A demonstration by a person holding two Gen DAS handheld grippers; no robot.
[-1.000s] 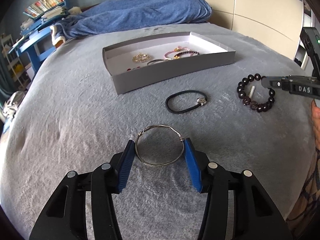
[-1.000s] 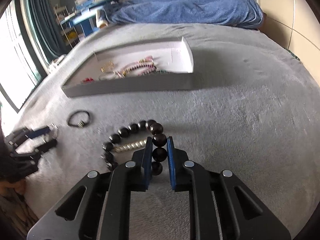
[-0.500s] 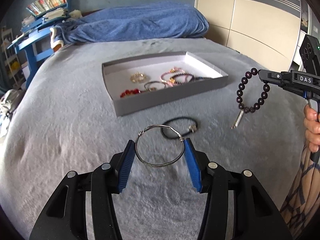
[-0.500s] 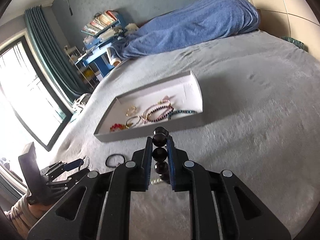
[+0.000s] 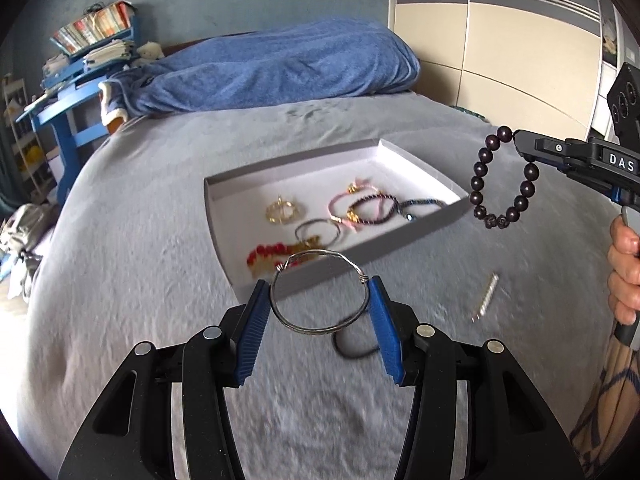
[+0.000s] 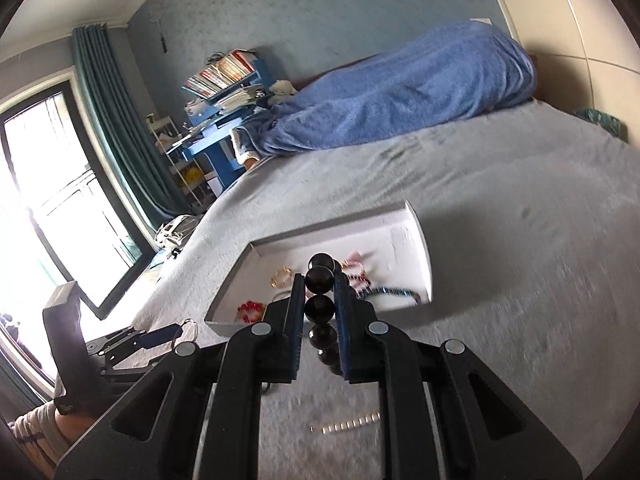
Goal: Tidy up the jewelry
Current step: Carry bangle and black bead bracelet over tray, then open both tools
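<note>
My left gripper is shut on a silver wire bangle and holds it in the air just short of the grey tray's near wall. My right gripper is shut on a dark bead bracelet, which hangs from its jaws beside the tray's right end in the left wrist view. The tray holds several pieces: gold, pink, dark and red bracelets. A silver beaded bar lies on the grey bedspread; it also shows in the right wrist view. A black hair tie lies under the bangle.
A blue blanket heap lies at the head of the bed. A blue desk with books stands at the left. Wardrobe doors are at the right. A window with dark curtains is beside the bed.
Both grippers have lifted their pieces off the bedspread and moved toward the tray. The silver bar dropped from the bead bracelet and now lies on the bed.
</note>
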